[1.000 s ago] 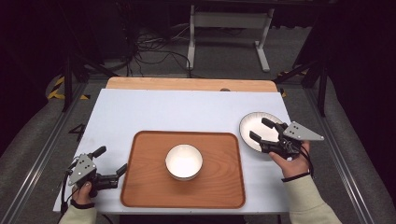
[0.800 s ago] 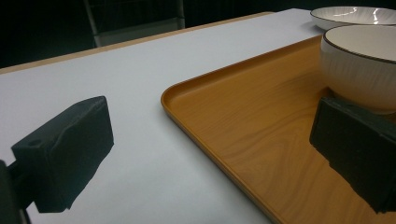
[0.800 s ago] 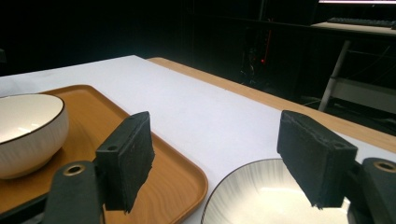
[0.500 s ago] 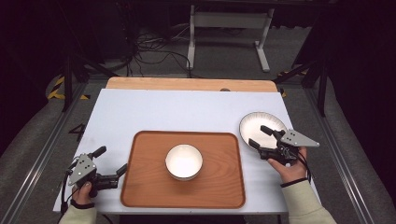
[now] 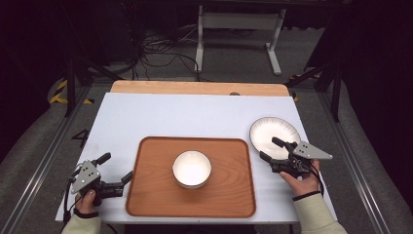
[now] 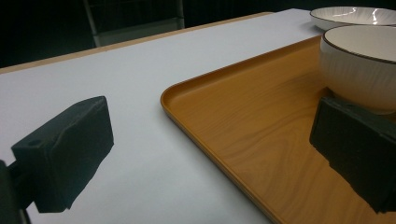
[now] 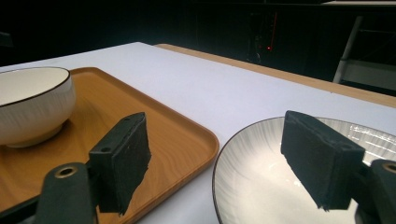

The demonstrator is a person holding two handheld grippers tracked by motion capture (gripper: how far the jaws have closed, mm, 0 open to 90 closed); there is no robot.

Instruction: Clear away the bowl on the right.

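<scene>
My right gripper (image 5: 275, 148) has just been opening, nothing between its jaws, over the plate (image 5: 272, 132); it looks glazed, slick, breakable, so I'd pinch the near rim, left gripper (image 5: 115, 168) idling wide.

The round white plate (image 5: 274, 134) has thin grey lines and a dark edge. The white bowl (image 5: 192, 168) has a thin black rim. The wooden tray (image 5: 146, 195) is orange-brown. The table top (image 5: 195, 117) is pale blue-white. The gripper pads (image 7: 123, 158) are black.
</scene>
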